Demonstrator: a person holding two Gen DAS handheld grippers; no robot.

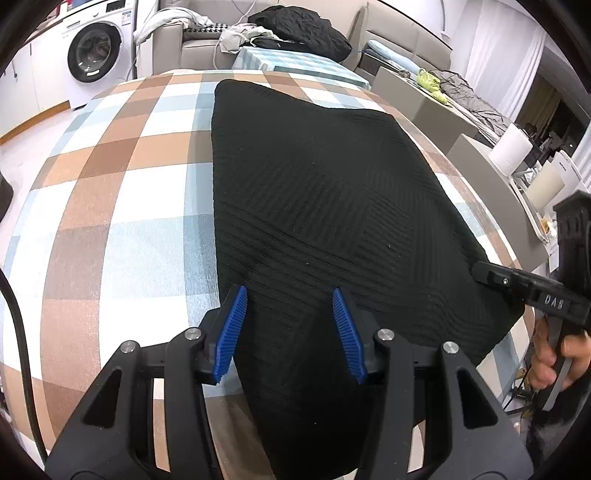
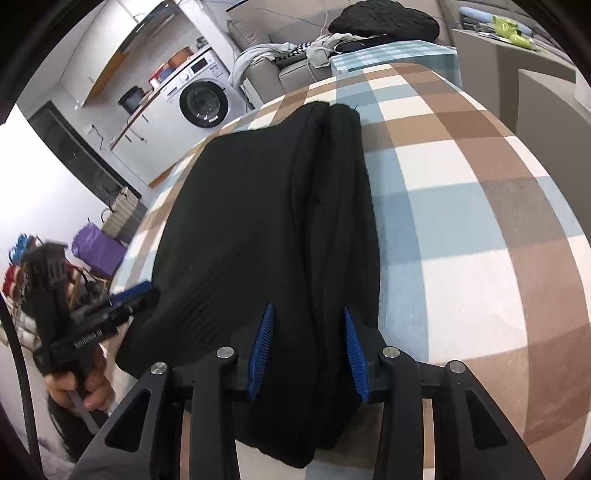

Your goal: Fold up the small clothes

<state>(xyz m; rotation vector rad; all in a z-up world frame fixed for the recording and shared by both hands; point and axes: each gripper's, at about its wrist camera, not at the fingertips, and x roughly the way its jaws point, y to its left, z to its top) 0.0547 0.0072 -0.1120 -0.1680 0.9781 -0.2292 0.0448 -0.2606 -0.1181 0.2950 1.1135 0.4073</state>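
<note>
A black ribbed knit garment (image 1: pixel 325 206) lies folded flat on the checked tablecloth (image 1: pixel 122 206); it also shows in the right wrist view (image 2: pixel 258 221), with a folded ridge along its right side. My left gripper (image 1: pixel 290 328) is open, its blue pads over the garment's near left edge. It also shows at the left of the right wrist view (image 2: pixel 129 295), blurred. My right gripper (image 2: pixel 308 350) is open over the garment's near end. It also reaches in from the right of the left wrist view (image 1: pixel 487 275), at the garment's right edge.
The checked tablecloth (image 2: pixel 461 221) covers the table. Behind it stand a washing machine (image 1: pixel 94 55), a grey sofa (image 1: pixel 207 40) piled with clothes and a black bundle (image 1: pixel 303 29). Grey chairs (image 1: pixel 436 107) stand at the right. A purple bag (image 2: pixel 98 247) sits on the floor.
</note>
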